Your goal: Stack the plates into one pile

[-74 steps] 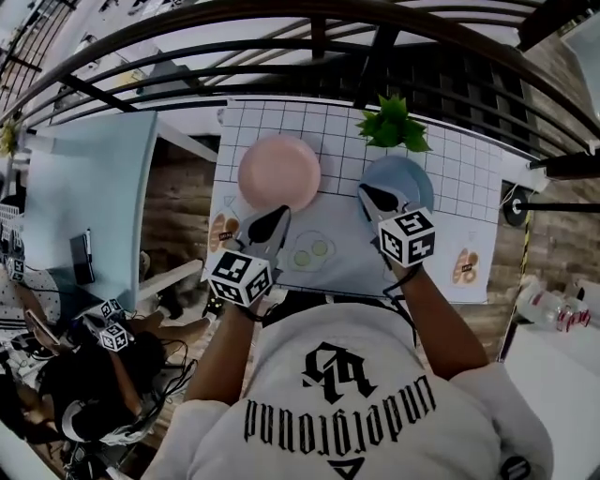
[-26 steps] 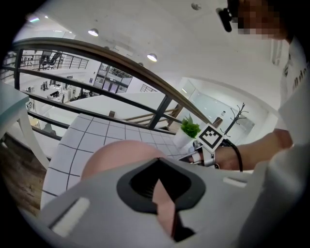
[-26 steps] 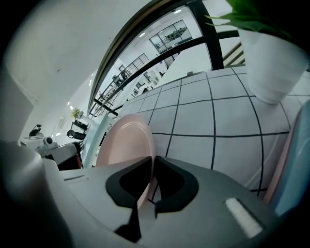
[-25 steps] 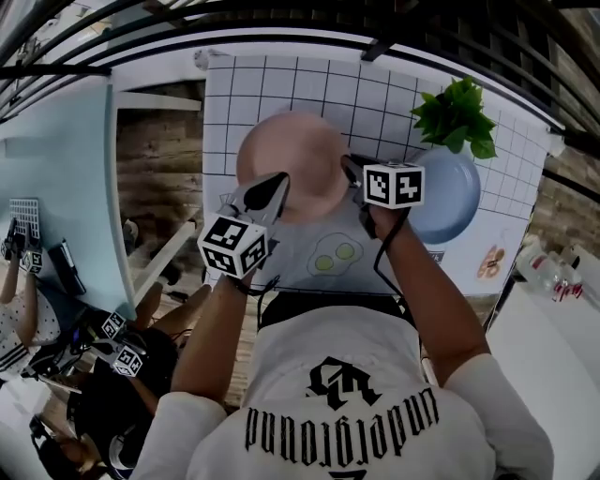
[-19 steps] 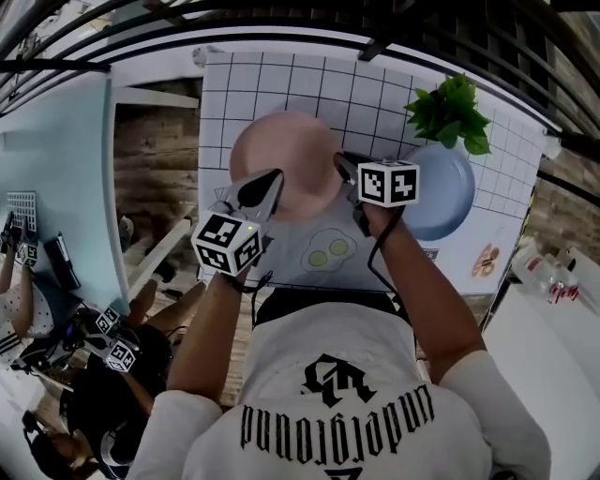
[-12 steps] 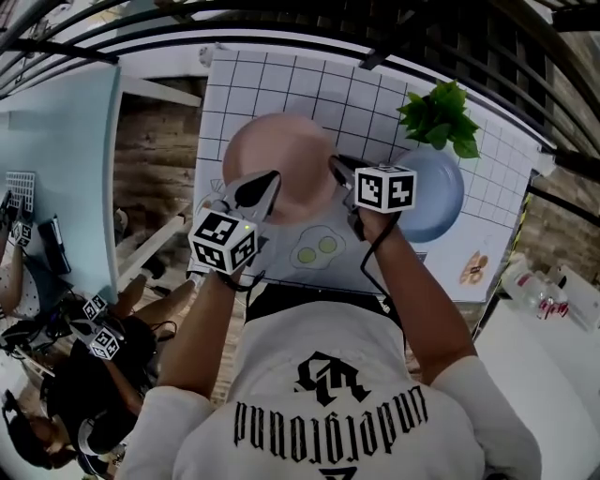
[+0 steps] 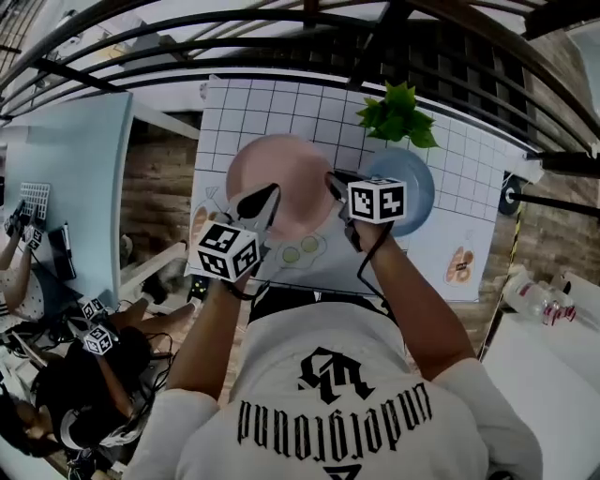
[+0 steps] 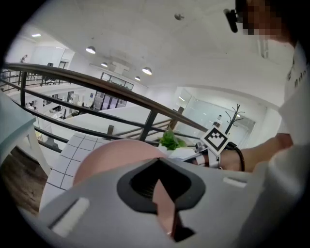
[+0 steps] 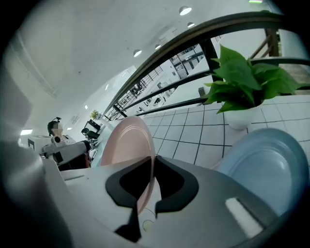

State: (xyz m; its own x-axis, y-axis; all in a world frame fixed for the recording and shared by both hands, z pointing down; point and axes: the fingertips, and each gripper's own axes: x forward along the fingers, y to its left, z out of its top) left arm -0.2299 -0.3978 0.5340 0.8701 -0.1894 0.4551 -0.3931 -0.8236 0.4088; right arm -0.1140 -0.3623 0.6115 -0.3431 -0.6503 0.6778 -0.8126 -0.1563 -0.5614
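Note:
A pink plate [image 7: 286, 178] hangs above the checked mat [image 7: 281, 108], gripped at two sides. My left gripper [image 7: 263, 199] is shut on its near-left rim. My right gripper [image 7: 334, 184] is shut on its right rim. In the left gripper view the pink plate [image 8: 114, 160] runs edge-on between the jaws of the left gripper [image 8: 162, 196]. In the right gripper view the pink plate [image 9: 127, 143] stands tilted inside the right gripper [image 9: 144, 193]. A blue plate [image 7: 417, 192] lies flat on the mat to the right, and the blue plate [image 9: 264, 164] has nothing on it.
A potted green plant [image 7: 395, 116] stands on the mat just behind the blue plate. A dark railing [image 7: 281, 28] curves along the table's far side. A pale blue table [image 7: 70, 187] stands to the left, with people sitting below it.
Three seconds ago the right gripper was at the blue plate; it then went to the pink plate's right rim. In the last second both grippers have lifted the pink plate off the mat.

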